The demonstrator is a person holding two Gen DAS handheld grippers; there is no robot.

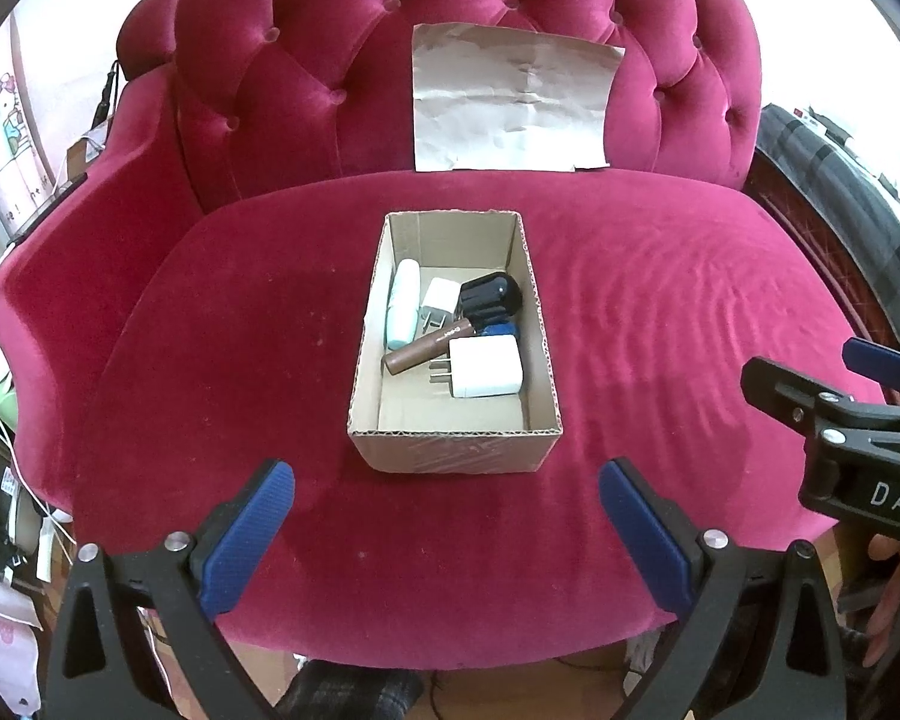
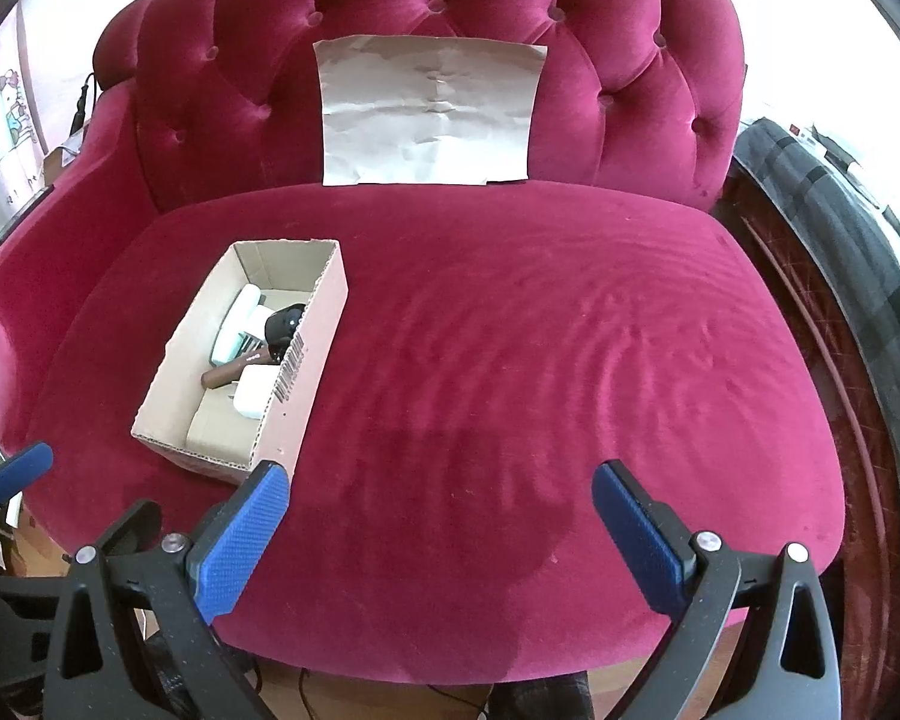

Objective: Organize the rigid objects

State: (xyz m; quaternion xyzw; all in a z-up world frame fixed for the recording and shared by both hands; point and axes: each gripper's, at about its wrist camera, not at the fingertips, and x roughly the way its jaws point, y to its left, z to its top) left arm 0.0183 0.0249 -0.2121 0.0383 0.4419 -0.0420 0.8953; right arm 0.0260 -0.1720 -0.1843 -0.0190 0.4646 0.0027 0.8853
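your left tool point(image 1: 447, 531) and right tool point(image 2: 441, 531) hang spread; the stiff, light white charger point(image 1: 486, 367), at six o'clock in the box point(image 1: 543, 354), wants a flat-sided pinch.

Chargers point(image 1: 485, 367), tube point(image 1: 429, 348) in carton point(image 1: 456, 441)

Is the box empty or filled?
Partly filled. The box holds two white chargers, a brown tube, a mint case and a black item; its near floor is bare.

Crimson tufted velvet armchair point(image 1: 570, 30); creased paper sheet point(image 1: 510, 99) against backrest; bright daylight behind.
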